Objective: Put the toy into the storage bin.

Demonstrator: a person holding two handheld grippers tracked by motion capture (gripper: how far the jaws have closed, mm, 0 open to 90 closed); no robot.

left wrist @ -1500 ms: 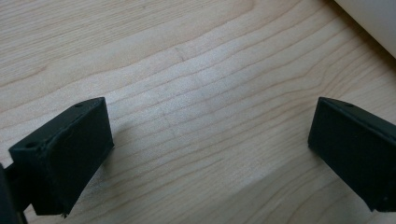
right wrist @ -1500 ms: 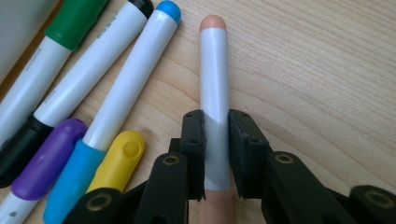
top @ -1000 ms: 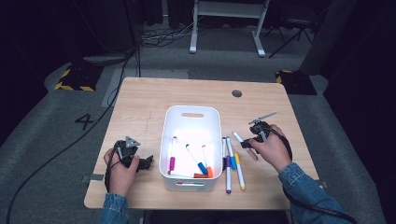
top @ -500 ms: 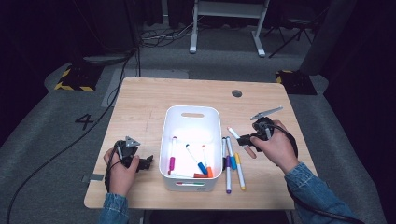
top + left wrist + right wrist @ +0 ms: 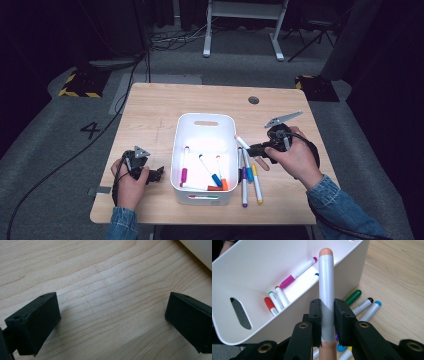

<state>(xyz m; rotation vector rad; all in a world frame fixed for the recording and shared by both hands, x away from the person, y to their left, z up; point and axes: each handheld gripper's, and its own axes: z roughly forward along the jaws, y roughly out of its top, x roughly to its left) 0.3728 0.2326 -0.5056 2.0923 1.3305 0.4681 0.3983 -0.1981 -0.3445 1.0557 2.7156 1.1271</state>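
Right gripper [image 5: 327,311]: jaws clamped on a peach-capped white marker [image 5: 326,282] — centre of the right gripper view, tip over the bin's rim.
Marker, high view: right of centre, just beside the white bin [image 5: 180,145].
Left gripper [image 5: 112,315]: jaws wide apart — bare wooden table [image 5: 100,272] between them.
Loose markers [image 5: 248,175]: lay right of the bin.

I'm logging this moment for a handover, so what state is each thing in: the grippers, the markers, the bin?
Right gripper: shut on the white marker with peach cap.
White marker with peach cap: held off the table, beside the bin's rim.
Left gripper: open, nothing between its jaws, low over the wooden table.
White plastic bin: upright, several markers lying inside.
Loose markers: lying flat beside the bin.
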